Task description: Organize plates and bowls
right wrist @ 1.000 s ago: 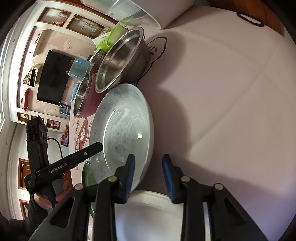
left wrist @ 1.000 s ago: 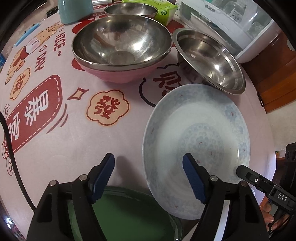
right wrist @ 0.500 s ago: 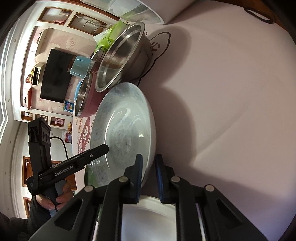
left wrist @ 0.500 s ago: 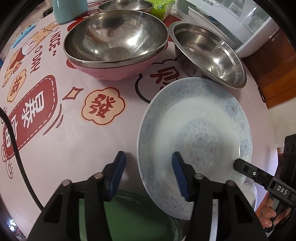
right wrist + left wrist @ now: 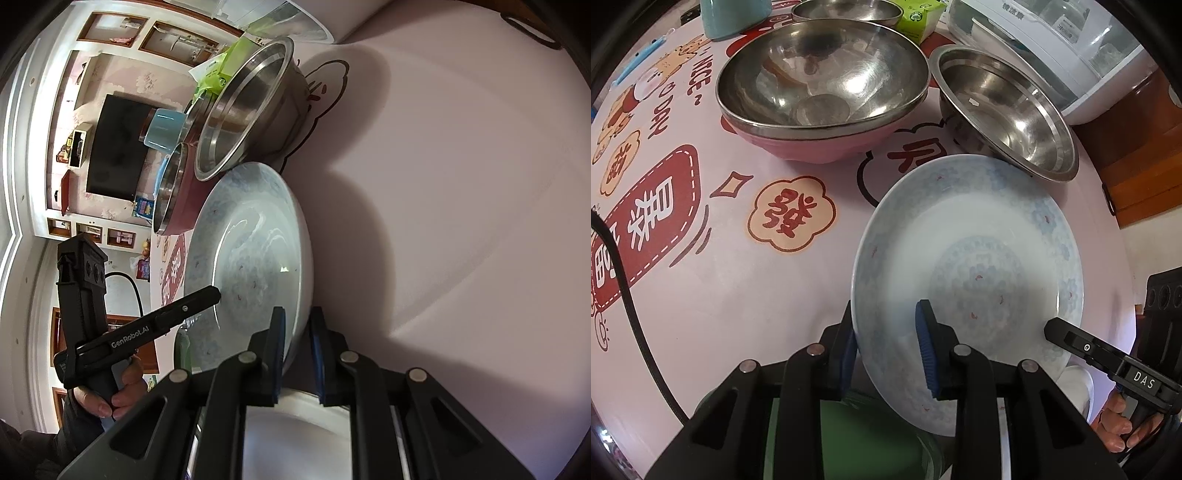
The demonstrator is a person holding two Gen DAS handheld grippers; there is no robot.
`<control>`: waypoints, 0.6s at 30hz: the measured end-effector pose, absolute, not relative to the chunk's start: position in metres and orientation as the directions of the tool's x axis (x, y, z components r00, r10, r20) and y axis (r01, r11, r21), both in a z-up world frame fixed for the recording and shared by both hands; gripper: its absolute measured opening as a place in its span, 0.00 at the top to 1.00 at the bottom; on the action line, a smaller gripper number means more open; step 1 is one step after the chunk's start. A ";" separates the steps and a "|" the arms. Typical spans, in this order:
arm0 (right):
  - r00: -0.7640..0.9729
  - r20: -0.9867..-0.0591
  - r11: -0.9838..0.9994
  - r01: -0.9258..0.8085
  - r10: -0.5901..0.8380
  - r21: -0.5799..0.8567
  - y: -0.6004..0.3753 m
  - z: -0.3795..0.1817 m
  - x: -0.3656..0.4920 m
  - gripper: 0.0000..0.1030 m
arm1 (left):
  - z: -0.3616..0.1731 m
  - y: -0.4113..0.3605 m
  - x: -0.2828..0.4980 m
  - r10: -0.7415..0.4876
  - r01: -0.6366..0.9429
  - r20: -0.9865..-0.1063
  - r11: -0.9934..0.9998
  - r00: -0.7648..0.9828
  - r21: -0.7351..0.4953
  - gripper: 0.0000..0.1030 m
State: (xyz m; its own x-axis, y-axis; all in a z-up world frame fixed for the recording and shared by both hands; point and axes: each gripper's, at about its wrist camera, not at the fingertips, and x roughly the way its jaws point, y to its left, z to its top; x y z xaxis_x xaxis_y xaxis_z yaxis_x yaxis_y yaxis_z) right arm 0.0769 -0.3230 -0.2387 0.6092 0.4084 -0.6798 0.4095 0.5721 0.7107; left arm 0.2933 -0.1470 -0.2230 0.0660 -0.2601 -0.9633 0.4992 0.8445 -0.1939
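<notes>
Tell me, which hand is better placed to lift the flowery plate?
Right. The right fingers already pinch the plate by its rim. The left fingers have just been closing around the rim too, but their grip isn't clear.

My left tool (image 5: 886, 354) has just been closing, and its blue pads now straddle the near rim of the pale patterned plate (image 5: 979, 266), tilted above the green plate (image 5: 857, 443). Steel bowls (image 5: 820, 70) sit beyond on the printed worktop (image 5: 720, 277).
</notes>
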 end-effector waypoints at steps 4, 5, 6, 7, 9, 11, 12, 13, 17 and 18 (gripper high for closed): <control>0.605 -0.682 0.578 0.405 0.411 0.708 -0.323 -0.238 0.078 0.87 | -0.221 -0.143 0.292 -0.262 0.486 -0.962 0.852 0.080 -0.192 0.74; 0.604 -0.682 0.579 0.404 0.413 0.708 -0.323 -0.237 0.079 0.87 | -0.220 -0.142 0.292 -0.262 0.485 -0.962 0.853 0.082 -0.191 0.74; 0.604 -0.681 0.578 0.403 0.415 0.710 -0.324 -0.237 0.079 0.87 | -0.220 -0.141 0.291 -0.262 0.484 -0.961 0.854 0.085 -0.190 0.75; 0.604 -0.679 0.576 0.402 0.417 0.712 -0.324 -0.236 0.079 0.87 | -0.219 -0.141 0.291 -0.262 0.483 -0.961 0.855 0.089 -0.188 0.75; 0.604 -0.678 0.574 0.402 0.420 0.714 -0.325 -0.236 0.080 0.87 | -0.216 -0.136 0.291 -0.261 0.480 -0.961 0.857 0.093 -0.186 0.75; 0.606 -0.674 0.570 0.401 0.423 0.717 -0.325 -0.235 0.081 0.87 | -0.214 -0.135 0.291 -0.260 0.475 -0.961 0.860 0.098 -0.184 0.76; 0.605 -0.674 0.568 0.402 0.425 0.719 -0.325 -0.235 0.081 0.87 | -0.212 -0.133 0.291 -0.260 0.472 -0.960 0.862 0.100 -0.184 0.76; 0.604 -0.673 0.565 0.403 0.427 0.720 -0.325 -0.235 0.082 0.87 | -0.211 -0.132 0.291 -0.261 0.468 -0.960 0.864 0.103 -0.184 0.76; 0.598 -0.672 0.567 0.398 0.436 0.721 -0.324 -0.232 0.084 0.87 | -0.203 -0.126 0.291 -0.263 0.464 -0.958 0.867 0.115 -0.182 0.77; 0.596 -0.673 0.569 0.396 0.438 0.721 -0.324 -0.232 0.084 0.87 | -0.201 -0.125 0.291 -0.263 0.461 -0.957 0.868 0.118 -0.182 0.77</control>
State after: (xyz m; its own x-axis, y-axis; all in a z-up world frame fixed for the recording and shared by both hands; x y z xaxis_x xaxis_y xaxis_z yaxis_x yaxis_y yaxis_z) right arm 0.0839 -0.3240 -0.2321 0.5964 0.4376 -0.6729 0.3962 0.5686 0.7209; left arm 0.2906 -0.1251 -0.2014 0.1180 -0.2632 -0.9575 0.4612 0.8685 -0.1819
